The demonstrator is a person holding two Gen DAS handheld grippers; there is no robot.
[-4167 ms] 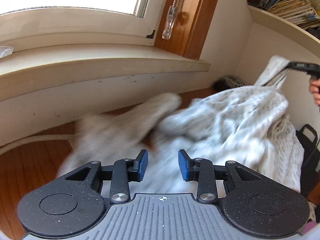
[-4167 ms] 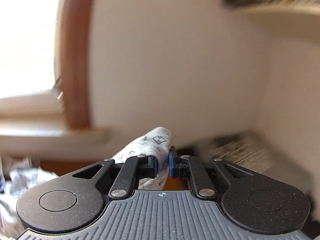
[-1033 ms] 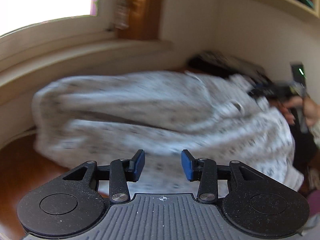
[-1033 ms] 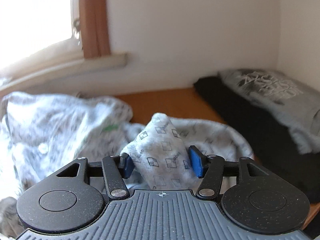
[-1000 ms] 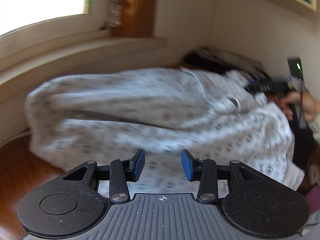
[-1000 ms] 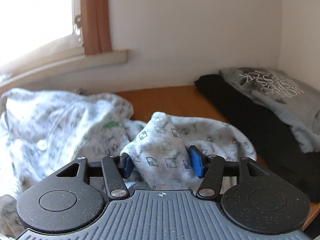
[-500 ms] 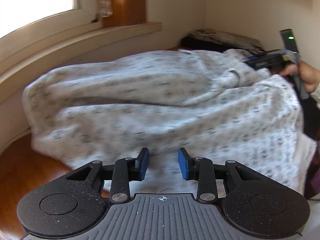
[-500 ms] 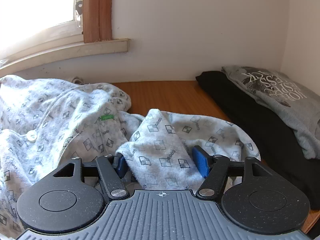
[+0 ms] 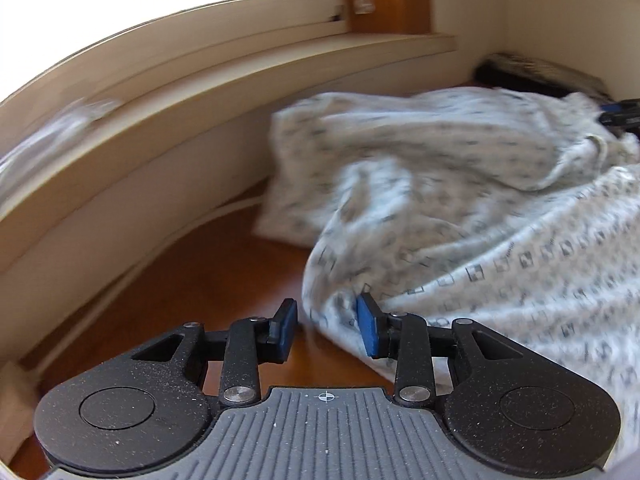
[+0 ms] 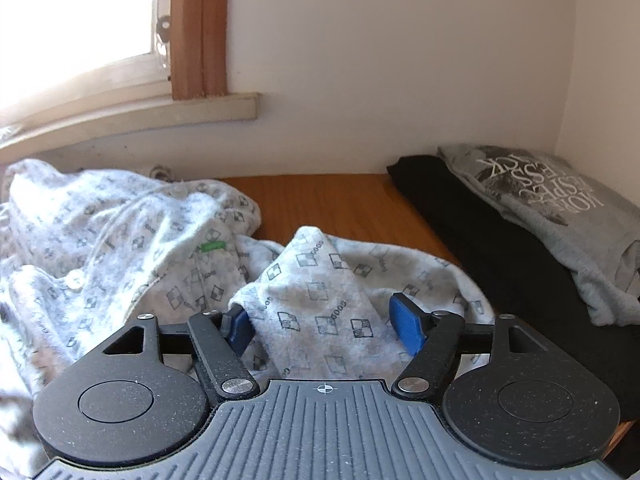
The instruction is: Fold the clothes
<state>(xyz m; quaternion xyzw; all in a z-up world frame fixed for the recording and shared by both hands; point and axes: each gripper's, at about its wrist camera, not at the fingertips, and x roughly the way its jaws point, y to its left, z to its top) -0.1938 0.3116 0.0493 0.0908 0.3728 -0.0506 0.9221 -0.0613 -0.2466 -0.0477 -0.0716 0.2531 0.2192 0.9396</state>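
A white patterned shirt (image 10: 120,240) is spread in a crumpled heap on the wooden table (image 10: 340,200), below the windowsill (image 10: 132,120). A raised fold of it is seen between the blue pads of the right gripper (image 10: 320,326), whose jaws are opening, the right pad clear of the cloth. The left gripper (image 9: 326,328) is held narrowly parted at the shirt's near left edge, nothing being clamped. Far right, a grey printed shirt (image 10: 560,216) is laid on a black garment (image 10: 500,264).

You've got a white cotton shirt with grey checkered squares (image 10: 120,240), a grey printed sweatshirt (image 10: 560,216) on a black folded garment (image 10: 480,240), and an orange-brown wooden surface (image 10: 340,200).
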